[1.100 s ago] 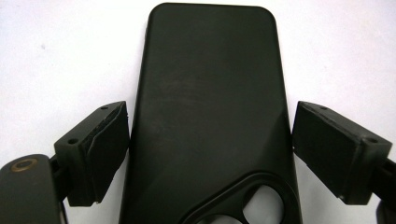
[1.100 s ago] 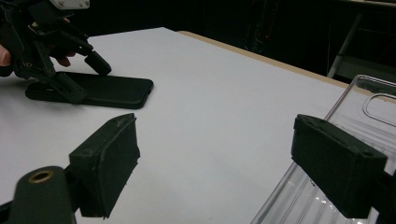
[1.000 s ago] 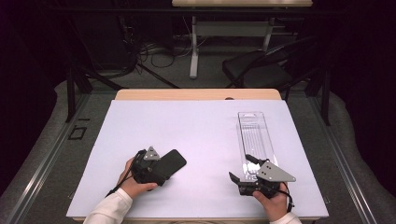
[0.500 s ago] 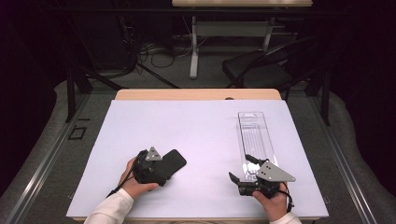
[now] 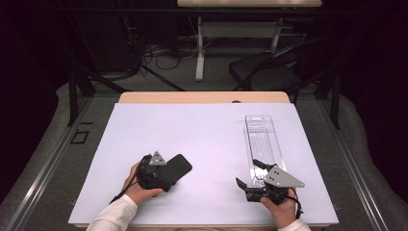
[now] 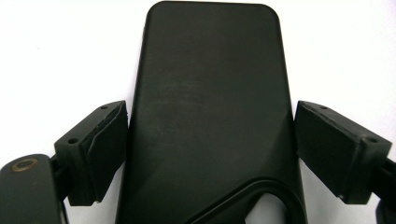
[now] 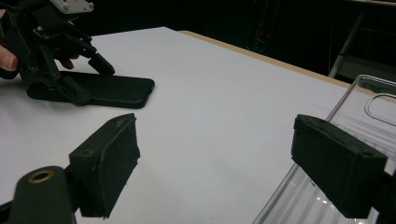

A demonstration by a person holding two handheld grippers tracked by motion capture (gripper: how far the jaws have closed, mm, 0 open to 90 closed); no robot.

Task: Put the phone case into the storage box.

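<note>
So at this point it looked like the grab stage for the black phone case, which lay flat on the white surface, near-left side. The left gripper sat right over its near end. In the left gripper view the case ran up between the two jaws, which stood wide; one pad seemed to be just at the case's edge and the other had a thin sliver of white showing beside it. I'd call that straddling, not gripping. Nothing was clamped yet as far as I could tell.

The right gripper was over at the near-right, well apart from the case, with its jaws also spread wide and nothing between them. Just beside it was the clear plastic tray, a long see-through thing running away toward the far side. In the right gripper view, one jaw hung over the tray's near end, but whether it touched I couldn't say. You could also see the left gripper and the case farther off from there.

My guess for the next move: the left jaws needed to close squarely on the case's long edges. It's thin and flat, so the pads had to stay low and level or it'd just skid out. The right hand probably had to steady the tray, though that's a hunch.
</note>
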